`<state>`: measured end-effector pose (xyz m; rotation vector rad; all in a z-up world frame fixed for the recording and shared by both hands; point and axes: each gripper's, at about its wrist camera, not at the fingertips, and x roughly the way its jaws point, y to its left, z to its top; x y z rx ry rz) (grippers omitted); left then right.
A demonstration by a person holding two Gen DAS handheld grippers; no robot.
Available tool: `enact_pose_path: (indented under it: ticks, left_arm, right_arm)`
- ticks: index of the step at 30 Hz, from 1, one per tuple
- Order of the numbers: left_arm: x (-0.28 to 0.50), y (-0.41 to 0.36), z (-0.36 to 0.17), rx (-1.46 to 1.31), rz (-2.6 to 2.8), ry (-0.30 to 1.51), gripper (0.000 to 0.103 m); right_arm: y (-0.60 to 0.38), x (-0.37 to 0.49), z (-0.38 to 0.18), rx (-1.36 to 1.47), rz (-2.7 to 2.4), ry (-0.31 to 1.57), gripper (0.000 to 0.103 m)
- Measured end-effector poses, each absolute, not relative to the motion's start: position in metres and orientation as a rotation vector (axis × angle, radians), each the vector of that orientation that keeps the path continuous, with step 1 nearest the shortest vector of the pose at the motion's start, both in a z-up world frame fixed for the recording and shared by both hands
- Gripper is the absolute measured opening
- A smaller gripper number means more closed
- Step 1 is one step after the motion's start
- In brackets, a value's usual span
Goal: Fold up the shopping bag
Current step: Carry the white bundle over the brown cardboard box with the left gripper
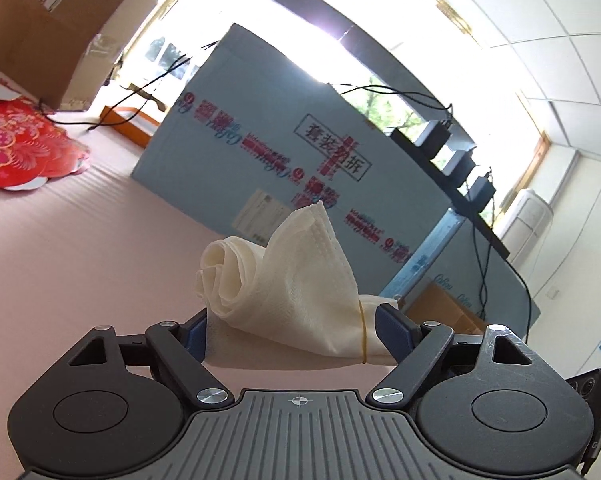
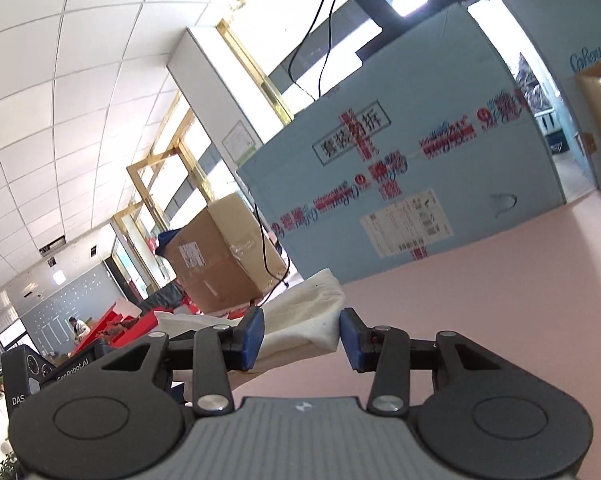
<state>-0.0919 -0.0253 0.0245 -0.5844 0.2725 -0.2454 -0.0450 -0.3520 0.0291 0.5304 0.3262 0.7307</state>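
Place: you are working in an office-like room used for storage or packing.
Ceiling: white grid ceiling tiles (image 2: 60,80) run overhead.
Boxes: 1 large blue printed carton (image 1: 300,152) and 1 brown cardboard box (image 1: 52,40) stand around you.
Surface: your pink table (image 1: 80,260) carries them.
Openings: gold-framed glass doors (image 2: 172,176) and bright windows (image 1: 300,12).

bag (image 1: 284,292) on table (image 1: 80,264), box (image 1: 284,136) behind
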Motion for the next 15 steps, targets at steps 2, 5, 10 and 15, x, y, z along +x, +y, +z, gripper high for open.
enact_pose_path:
  ticks: [2,5,10,15]
  left_arm:
    - [-0.086,-0.037,0.033,-0.571,-0.295,0.244,0.084]
    - [-0.078,-0.061,0.049,-0.527,-0.373,0.203,0.084]
    - [-0.059,-0.122,0.081,-0.400,-0.551,0.128,0.085]
    - [-0.032,-0.183,0.100,-0.328,-0.694,0.114,0.085]
  right_arm:
    - [-0.366,-0.053,0.036,0.546,0.701,0.284,0.045]
    - [-0.393,-0.066,0.049,0.555,0.646,0.209,0.045]
    - [-0.443,-0.084,0.074,0.527,0.511,0.080,0.047]
    - [-0.504,-0.091,0.090,0.558,0.355,0.006,0.047]
